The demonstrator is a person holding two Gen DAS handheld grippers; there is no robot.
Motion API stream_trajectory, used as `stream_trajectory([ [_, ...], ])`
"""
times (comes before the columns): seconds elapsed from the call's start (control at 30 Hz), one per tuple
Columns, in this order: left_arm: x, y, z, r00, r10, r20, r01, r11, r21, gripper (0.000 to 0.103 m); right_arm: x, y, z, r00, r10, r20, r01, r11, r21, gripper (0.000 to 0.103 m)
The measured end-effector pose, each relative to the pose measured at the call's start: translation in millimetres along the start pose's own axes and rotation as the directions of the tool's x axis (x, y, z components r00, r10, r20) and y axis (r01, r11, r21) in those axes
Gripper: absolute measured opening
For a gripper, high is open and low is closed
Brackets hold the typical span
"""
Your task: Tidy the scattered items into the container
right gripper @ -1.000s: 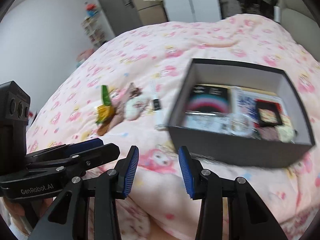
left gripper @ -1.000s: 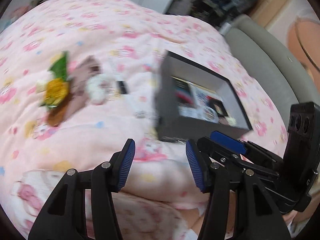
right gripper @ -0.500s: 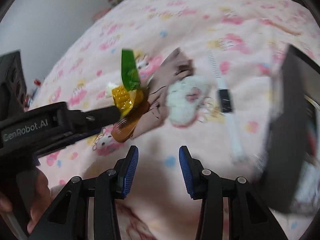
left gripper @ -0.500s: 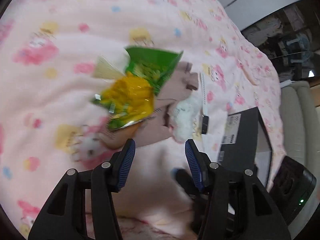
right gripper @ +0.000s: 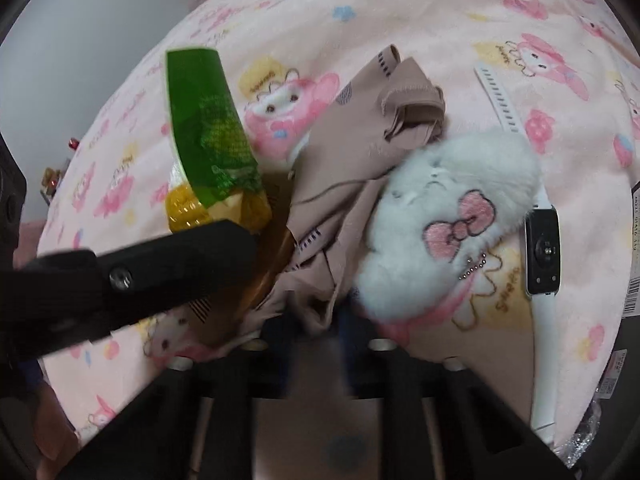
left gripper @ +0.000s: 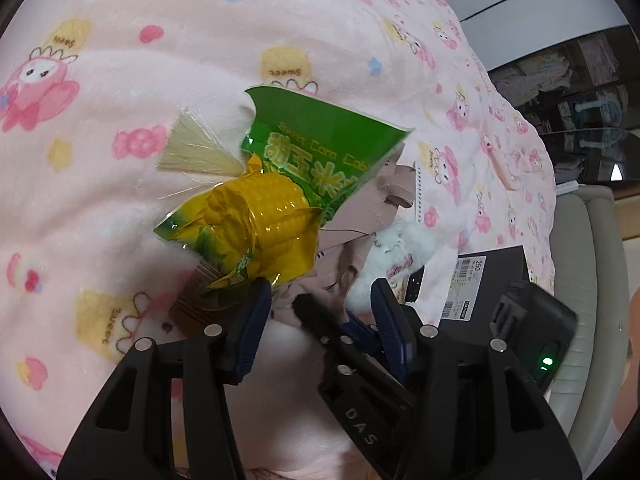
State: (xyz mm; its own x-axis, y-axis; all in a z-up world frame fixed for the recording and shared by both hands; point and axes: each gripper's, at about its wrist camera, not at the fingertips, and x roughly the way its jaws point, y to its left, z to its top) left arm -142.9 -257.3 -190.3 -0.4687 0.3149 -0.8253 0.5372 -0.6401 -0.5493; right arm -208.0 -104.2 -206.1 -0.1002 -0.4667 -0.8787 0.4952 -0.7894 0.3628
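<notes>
Closing on one beige cloth (right gripper: 340, 184), the right gripper (right gripper: 316, 320) sits beside one spread left gripper (left gripper: 320, 320) nearing one corn packet (left gripper: 260, 216).

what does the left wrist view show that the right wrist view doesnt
Only the left wrist view shows the pale bristle brush beside the corn packet and the dark box with its barcode label in full.

Only the right wrist view shows the whole white smartwatch, lying face down, and the pink bow on the fluffy white plush.

Both show the green and yellow corn snack packet, the beige cloth, the pink cartoon blanket, and the right gripper closing at the cloth's edge.
</notes>
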Motion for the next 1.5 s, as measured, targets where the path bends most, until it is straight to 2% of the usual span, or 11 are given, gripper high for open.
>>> stream_trajectory([
  [0.2, 2.1, -15.5, -8.7, 1.000, -0.002, -0.003, 0.002, 0.999, 0.050, 0.054, -51.8, 9.6, -16.0, 0.984, -0.047, 0.170, 0.054, 0.998, -0.036, 0.002],
  [0.33, -2.1, -27.0, -21.1, 0.997, -0.079, -0.015, 0.080, 0.994, 0.080, 0.056, -88.1, 7.0, -35.1, 0.977, -0.037, 0.212, 0.040, 0.999, -0.011, 0.001],
  [0.5, -5.1, -47.2, -46.7, 0.952, -0.281, -0.123, 0.299, 0.941, 0.157, 0.056, -140.2, 4.0, -83.8, 0.961, -0.018, 0.277, 0.018, 1.000, 0.002, 0.001],
  [0.57, -9.9, -55.0, -56.8, 0.942, -0.304, -0.142, 0.328, 0.923, 0.199, 0.056, -158.1, 0.5, -107.4, 0.956, -0.012, 0.292, 0.010, 1.000, 0.007, 0.001],
  [0.83, 2.3, -92.1, -105.7, 0.966, -0.169, -0.196, 0.232, 0.904, 0.360, 0.059, -210.9, -50.4, -187.6, 0.952, -0.089, 0.291, 0.061, 0.993, 0.102, 0.001],
  [1.0, 29.0, -111.7, -140.7, 0.951, -0.102, -0.293, 0.225, 0.877, 0.424, 0.059, -211.5, -103.5, -210.2, 0.956, -0.118, 0.268, 0.035, 0.955, 0.295, 0.002],
  [1.1, 39.0, -116.4, -154.6, 0.967, 0.020, -0.253, 0.111, 0.863, 0.493, 0.059, -219.0, -107.8, -213.6, 0.948, -0.129, 0.292, 0.033, 0.950, 0.311, 0.002],
  [1.2, 39.9, -121.9, -160.4, 0.969, 0.055, -0.240, 0.087, 0.837, 0.541, 0.059, -217.2, -106.9, -212.7, 0.951, -0.102, 0.291, 0.011, 0.954, 0.299, 0.004],
  [1.33, 43.2, -117.0, -160.6, 0.964, 0.076, -0.256, 0.076, 0.841, 0.536, 0.056, -195.2, -107.8, -217.1, 0.971, -0.102, 0.215, 0.031, 0.951, 0.308, 0.023],
  [1.4, 41.8, -116.0, -163.1, 0.949, 0.034, -0.313, 0.143, 0.838, 0.526, 0.054, -180.3, -108.3, -215.9, 0.979, -0.127, 0.159, 0.071, 0.945, 0.320, 0.031],
  [1.5, 37.5, -114.4, -170.0, 0.856, -0.144, -0.496, 0.383, 0.823, 0.421, 0.055, -174.6, -105.2, -211.4, 0.977, -0.159, 0.141, 0.109, 0.944, 0.312, 0.033],
])
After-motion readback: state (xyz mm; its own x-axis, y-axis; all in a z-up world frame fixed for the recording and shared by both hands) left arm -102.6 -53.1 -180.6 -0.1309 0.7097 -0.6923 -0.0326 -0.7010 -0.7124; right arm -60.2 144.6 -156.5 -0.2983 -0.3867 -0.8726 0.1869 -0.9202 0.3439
